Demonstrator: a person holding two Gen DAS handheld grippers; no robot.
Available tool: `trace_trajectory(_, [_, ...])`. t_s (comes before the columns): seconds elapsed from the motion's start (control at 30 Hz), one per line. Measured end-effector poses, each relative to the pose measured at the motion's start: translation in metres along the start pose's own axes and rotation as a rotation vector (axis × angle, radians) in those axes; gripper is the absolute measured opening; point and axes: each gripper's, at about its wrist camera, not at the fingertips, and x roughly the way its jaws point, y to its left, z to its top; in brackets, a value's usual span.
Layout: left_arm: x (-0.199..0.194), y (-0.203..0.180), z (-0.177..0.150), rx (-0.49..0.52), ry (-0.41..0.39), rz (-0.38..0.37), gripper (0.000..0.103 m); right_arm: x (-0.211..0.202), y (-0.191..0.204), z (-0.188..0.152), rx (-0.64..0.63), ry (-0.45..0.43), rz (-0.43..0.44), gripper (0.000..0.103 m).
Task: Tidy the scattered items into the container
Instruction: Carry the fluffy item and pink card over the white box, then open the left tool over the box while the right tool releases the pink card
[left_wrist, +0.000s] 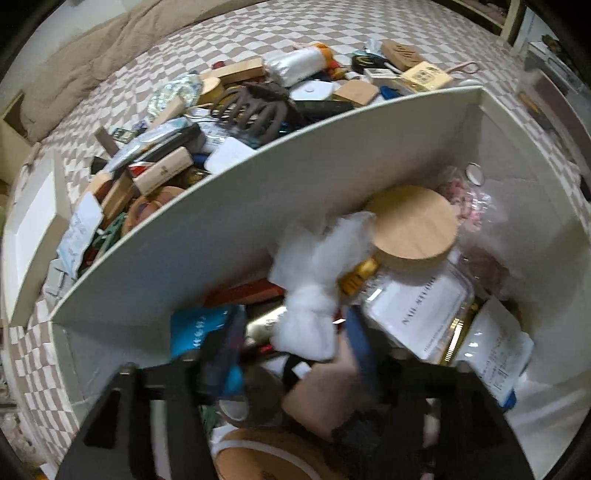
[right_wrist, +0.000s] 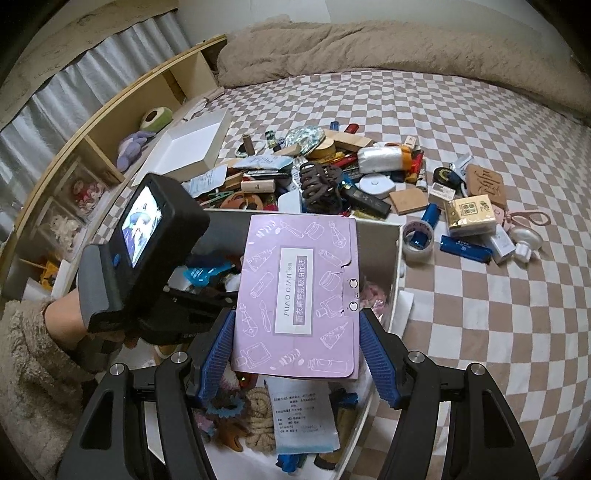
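A white box (left_wrist: 258, 206) stands on the checkered bed and holds several items, among them a jar with a wooden lid (left_wrist: 413, 225). My left gripper (left_wrist: 295, 354) is down inside the box, its blue fingers around a white crumpled wad (left_wrist: 314, 288); blur hides whether they press on it. My right gripper (right_wrist: 295, 347) is shut on a flat purple packet (right_wrist: 299, 295) and holds it above the box (right_wrist: 391, 258). The left gripper's body (right_wrist: 147, 251) shows to its left. A pile of scattered items (right_wrist: 332, 177) lies beyond the box.
A white box lid (right_wrist: 188, 147) lies at the pile's far left. A tape roll (right_wrist: 417, 240), blue tubes and small boxes lie right of the box. A beige blanket (right_wrist: 369, 48) lies along the far bed edge. A wooden shelf (right_wrist: 92, 147) runs along the left.
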Motion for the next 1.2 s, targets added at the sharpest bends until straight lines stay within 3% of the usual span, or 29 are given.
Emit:
trace_trajectory(0.3, [0.0, 0.017, -0.011, 0.014, 0.013, 0.157, 0.074, 0.017, 0.019, -0.012, -0.059, 0.089, 0.014, 0.067])
trace_trajectory(0.77, [-0.047, 0.069, -0.025, -0.237, -0.105, -0.038, 0.074, 0.046, 0.042, -0.031, -0.092, 0.255, 0.126, 0.067])
trace_trajectory(1.07, [-0.06, 0.075, -0.029, -0.282, -0.142, -0.139, 0.074, 0.073, 0.037, -0.038, -0.119, 0.318, -0.01, 0.067])
trace_trajectory(1.2, [-0.063, 0.071, -0.031, -0.27, -0.145, -0.153, 0.074, 0.081, 0.044, -0.035, -0.18, 0.31, -0.138, 0.067])
